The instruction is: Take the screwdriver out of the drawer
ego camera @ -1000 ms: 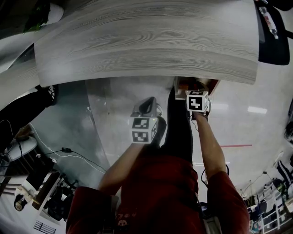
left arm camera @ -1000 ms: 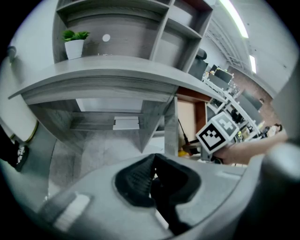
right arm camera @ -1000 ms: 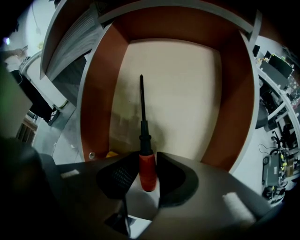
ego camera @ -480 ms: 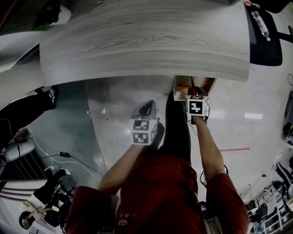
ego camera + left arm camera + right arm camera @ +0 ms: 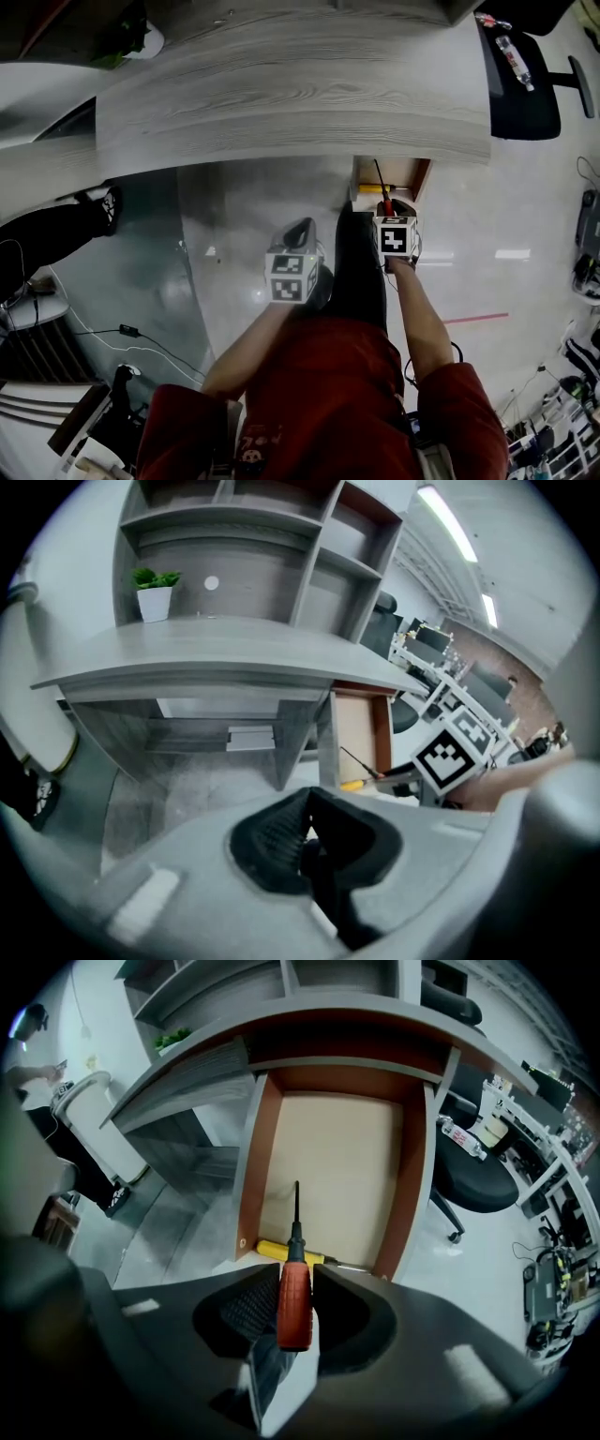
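Right now your right gripper has its fingers closed on the red handle of the screwdriver. The handle stands between the two pads and the dark shaft points ahead over the open drawer. The tool sits above the drawer's front edge and is clear of its floor. That drawer is pulled out from under the near edge of the worktop, toward its right end. A second, yellow-handled screwdriver lies crosswise inside, against the front edge. Your left gripper is off to the left of the drawer, over the floor and below the worktop's near edge. Its fingers are together with nothing between them. A small potted plant stands at the worktop's far left.
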### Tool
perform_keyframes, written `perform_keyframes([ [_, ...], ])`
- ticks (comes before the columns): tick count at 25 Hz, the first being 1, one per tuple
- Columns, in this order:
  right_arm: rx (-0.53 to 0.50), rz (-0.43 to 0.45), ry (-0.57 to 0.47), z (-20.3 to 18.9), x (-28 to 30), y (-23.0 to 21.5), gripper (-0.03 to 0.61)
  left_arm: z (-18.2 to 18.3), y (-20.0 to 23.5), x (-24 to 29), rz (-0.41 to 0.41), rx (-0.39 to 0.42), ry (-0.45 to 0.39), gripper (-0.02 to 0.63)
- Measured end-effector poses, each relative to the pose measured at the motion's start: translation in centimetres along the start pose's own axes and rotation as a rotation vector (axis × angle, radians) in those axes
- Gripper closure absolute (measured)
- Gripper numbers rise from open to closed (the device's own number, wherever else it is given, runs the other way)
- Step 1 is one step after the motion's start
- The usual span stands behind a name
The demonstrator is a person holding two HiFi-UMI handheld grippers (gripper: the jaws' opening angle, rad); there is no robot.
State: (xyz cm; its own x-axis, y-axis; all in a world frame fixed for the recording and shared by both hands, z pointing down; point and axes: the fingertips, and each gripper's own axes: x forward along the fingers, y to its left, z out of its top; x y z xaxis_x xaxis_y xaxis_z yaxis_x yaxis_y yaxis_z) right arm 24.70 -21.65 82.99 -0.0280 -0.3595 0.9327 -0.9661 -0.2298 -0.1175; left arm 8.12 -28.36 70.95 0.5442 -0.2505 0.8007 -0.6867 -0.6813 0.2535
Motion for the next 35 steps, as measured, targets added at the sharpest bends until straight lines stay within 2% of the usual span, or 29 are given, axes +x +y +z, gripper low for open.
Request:
perform_keyframes([
  [4, -0.031, -0.012, -0.011, -0.9, -1.8, 0.4, 0.468, -0.4, -0.8, -1.4, -0.01, 0.014, -0.013, 0.615],
  [19, -0.031, -0.041, -0.079, -4.9, -9.9, 3.7, 0.469, -2.9, -3.1, -8.1, -0.048, 0.062, -0.087, 0.615],
  [27, -0.03, -0.059, -0.149, -6.0, -14.4, 6.4, 0.469, -4.3, -2.6, -11.5, -0.05, 0.049, -0.132, 0.615],
  [35, -0.06, -0.066, -0.208, -6.0, -17.6, 9.2, 0.469, -4.0, -1.6, -14.4, -0.041, 0.053, -0.199, 0.615],
])
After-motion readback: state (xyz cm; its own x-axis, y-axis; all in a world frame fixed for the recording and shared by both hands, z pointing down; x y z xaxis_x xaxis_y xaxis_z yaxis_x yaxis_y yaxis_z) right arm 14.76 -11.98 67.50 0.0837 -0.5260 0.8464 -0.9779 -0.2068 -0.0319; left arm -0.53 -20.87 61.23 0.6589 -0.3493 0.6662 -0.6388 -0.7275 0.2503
